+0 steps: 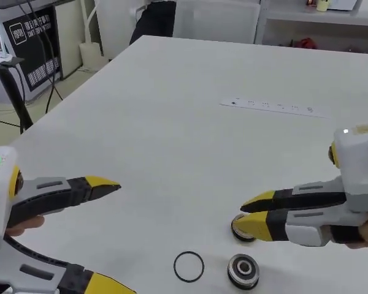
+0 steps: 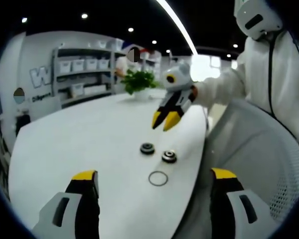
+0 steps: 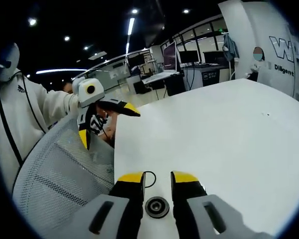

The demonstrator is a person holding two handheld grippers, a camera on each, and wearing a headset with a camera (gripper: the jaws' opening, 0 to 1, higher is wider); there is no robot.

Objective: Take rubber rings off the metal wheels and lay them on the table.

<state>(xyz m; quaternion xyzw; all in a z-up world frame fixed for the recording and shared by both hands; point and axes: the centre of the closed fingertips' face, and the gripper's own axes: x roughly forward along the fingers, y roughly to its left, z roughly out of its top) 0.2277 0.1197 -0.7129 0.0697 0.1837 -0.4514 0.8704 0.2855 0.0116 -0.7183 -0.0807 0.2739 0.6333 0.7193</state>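
Note:
Two small metal wheels lie near the table's front edge. One wheel [image 1: 243, 270] [image 2: 169, 156] with a dark rim lies free. The other wheel [image 1: 238, 229] [image 2: 147, 148] [image 3: 156, 207] sits just under my right gripper [image 1: 245, 209] [image 2: 164, 121] [image 3: 158, 177], whose yellow-tipped jaws stand a little apart above it, holding nothing. A loose black rubber ring [image 1: 189, 266] [image 2: 158, 178] [image 3: 148, 178] lies flat on the table left of the wheels. My left gripper [image 1: 110, 234] [image 2: 154, 175] [image 3: 107, 127] is held wide open and empty, off to the left of the ring.
The white table [image 1: 172, 122] runs far ahead, with a white power strip [image 1: 273, 106] at the back right. A mesh chair back [image 3: 60, 169] is next to the table's edge. Shelves and a cable stand [image 1: 12, 92] lie beyond the table.

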